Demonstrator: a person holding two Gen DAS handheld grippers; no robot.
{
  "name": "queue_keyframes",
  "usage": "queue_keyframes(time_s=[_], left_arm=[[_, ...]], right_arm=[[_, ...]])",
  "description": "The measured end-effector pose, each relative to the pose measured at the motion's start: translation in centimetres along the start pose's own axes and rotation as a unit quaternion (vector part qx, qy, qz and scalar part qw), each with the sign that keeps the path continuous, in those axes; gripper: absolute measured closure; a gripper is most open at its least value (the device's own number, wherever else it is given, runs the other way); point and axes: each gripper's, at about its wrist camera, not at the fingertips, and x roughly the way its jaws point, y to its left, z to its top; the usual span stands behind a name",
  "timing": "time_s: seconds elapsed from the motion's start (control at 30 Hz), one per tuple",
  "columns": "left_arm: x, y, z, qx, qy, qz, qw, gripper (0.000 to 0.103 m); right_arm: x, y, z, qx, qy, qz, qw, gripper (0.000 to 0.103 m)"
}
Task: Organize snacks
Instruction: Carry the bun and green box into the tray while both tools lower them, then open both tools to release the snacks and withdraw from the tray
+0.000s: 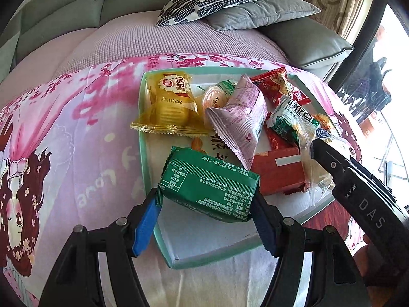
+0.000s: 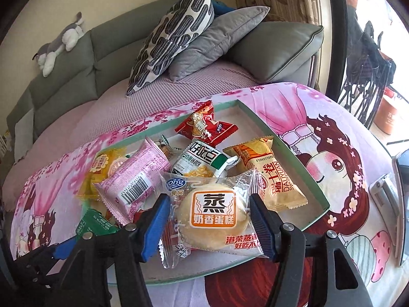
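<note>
Left wrist view: left gripper [image 1: 205, 208] fingers clamp the green packet [image 1: 208, 185] over the near corner of the tray [image 1: 179, 261]. Right wrist view: right gripper [image 2: 209, 226] fingers grasp the steamed cake packet [image 2: 213, 221] at the tray's near edge, beside the pink packet [image 2: 133, 179].

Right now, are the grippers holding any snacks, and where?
Left hand-held gripper pinches the green pack by its two ends. Right one squeezes the cake bag by its sides.
</note>
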Motion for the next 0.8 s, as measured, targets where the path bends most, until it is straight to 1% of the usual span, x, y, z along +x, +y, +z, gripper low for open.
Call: queue_keyframes(time_s=[0.03, 0.07, 0.1, 0.13, 0.17, 0.2, 0.23, 0.3, 0.33, 0.47, 0.53, 0.57, 0.63, 0.7, 0.77, 0.8], left_arm=[[-0.1, 0.0, -0.1, 0.001, 0.000, -0.001, 1.0000, 0.031], [-0.3, 0.0, -0.1, 0.002, -0.002, -0.003, 1.0000, 0.029], [-0.5, 0.0, -0.1, 0.000, -0.004, -0.010, 0.9999, 0.023], [-0.8, 0.1, -0.1, -0.003, -0.008, -0.017, 0.9998, 0.020], [-1.2, 0.1, -0.1, -0.006, -0.012, -0.015, 0.9998, 0.018], [-1.5, 0.1, -0.1, -0.007, -0.019, -0.006, 0.9998, 0.012], [-1.8, 0.1, -0.1, -0.004, -0.026, 0.006, 0.9996, 0.009], [-2.4, 0.4, -0.1, -0.005, -0.034, 0.013, 0.9993, 0.009], [-2.6, 0.6, -0.1, -0.010, -0.036, 0.013, 0.9992, 0.009], [-3.6, 1.9, -0.2, -0.031, -0.050, 0.030, 0.9978, 0.008], [-4.0, 2.7, -0.2, -0.043, -0.057, 0.049, 0.9962, 0.004], [-4.3, 3.2, -0.3, -0.049, -0.062, 0.060, 0.9951, 0.004], [-4.8, 4.3, -0.4, -0.060, -0.071, 0.093, 0.9913, 0.004], [-5.4, 5.1, -0.7, -0.069, -0.084, 0.145, 0.9834, 0.004], [-5.8, 5.9, -1.2, -0.073, -0.088, 0.196, 0.9740, 0.004], [-6.0, 6.2, -1.5, -0.073, -0.089, 0.208, 0.9712, 0.004]], right_arm=[[0.0, 0.0, 0.0, 0.000, -0.001, 0.001, 1.000, 0.033], [-0.1, 0.0, 0.0, 0.002, -0.002, 0.005, 1.000, 0.028], [-0.1, -0.1, 0.0, 0.003, -0.003, 0.009, 1.000, 0.022], [-0.2, -0.1, 0.0, 0.003, -0.002, 0.014, 1.000, 0.020], [-0.2, -0.1, 0.0, 0.002, -0.002, 0.017, 1.000, 0.018], [-0.3, -0.1, 0.0, 0.001, -0.002, 0.018, 1.000, 0.017], [-0.4, -0.1, 0.0, 0.002, -0.004, 0.021, 1.000, 0.015], [-0.6, -0.2, 0.0, 0.005, -0.006, 0.026, 1.000, 0.003], [-0.8, -0.2, 0.0, 0.005, -0.009, 0.026, 1.000, 0.001], [-1.5, -0.1, 0.1, 0.005, -0.015, 0.030, 0.999, 0.000], [-1.9, 0.2, 0.0, 0.001, -0.019, 0.032, 0.999, 0.000], [-2.1, 0.3, -0.1, -0.001, -0.022, 0.033, 0.999, 0.000], [-2.6, 0.6, -0.3, -0.007, -0.027, 0.033, 0.999, 0.000], [-2.9, 0.9, -0.7, -0.014, -0.028, 0.032, 0.999, 0.000], [-3.0, 1.3, -1.2, -0.021, -0.023, 0.030, 0.999, 0.000], [-3.0, 1.5, -1.4, -0.024, -0.021, 0.029, 0.999, 0.000]])
